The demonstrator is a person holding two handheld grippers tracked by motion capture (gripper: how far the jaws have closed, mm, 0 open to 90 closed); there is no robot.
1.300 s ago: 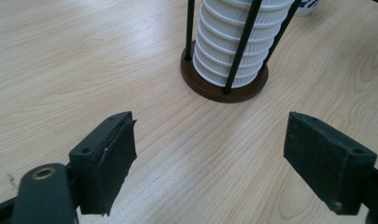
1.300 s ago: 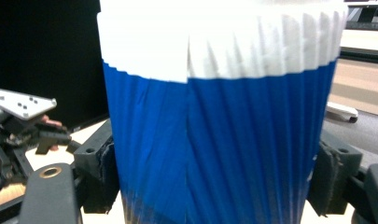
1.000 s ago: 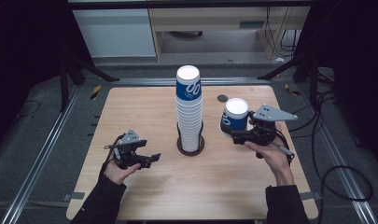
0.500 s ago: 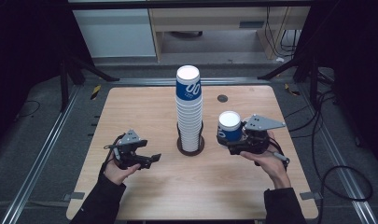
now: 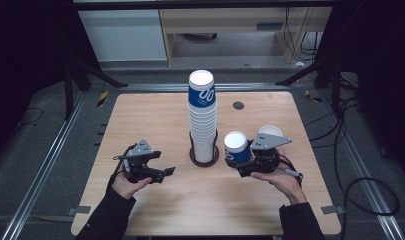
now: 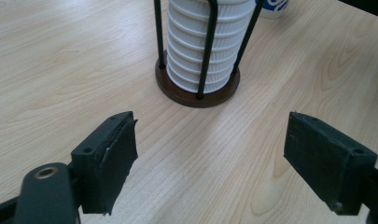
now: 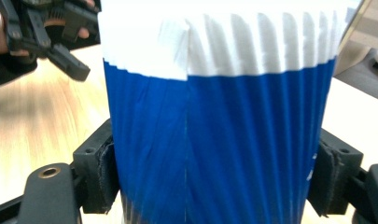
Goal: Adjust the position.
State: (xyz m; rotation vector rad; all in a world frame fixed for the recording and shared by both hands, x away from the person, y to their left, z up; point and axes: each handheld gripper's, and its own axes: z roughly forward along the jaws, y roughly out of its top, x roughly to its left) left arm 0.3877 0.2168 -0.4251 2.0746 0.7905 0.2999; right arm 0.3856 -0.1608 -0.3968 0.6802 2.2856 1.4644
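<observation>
The right gripper has its jaws pressed against both sides of a blue paper cup, which stands upright in the grip just above the wooden table. In the right gripper view the cup shows a ribbed blue wall and a white band at the top; no writing on it can be read there. The cup sits at about 3 o'clock from the tall cup stack, just beside it and apart from it. The top cup of the stack bears white lettering on blue, too small to read. The stack stands in a black wire holder on a round brown base near the table's middle. Another white cup stands at 1 o'clock from the held cup, behind the right gripper. The left gripper rests low at 8 o'clock from the stack, its jaws wide apart with nothing between them.
</observation>
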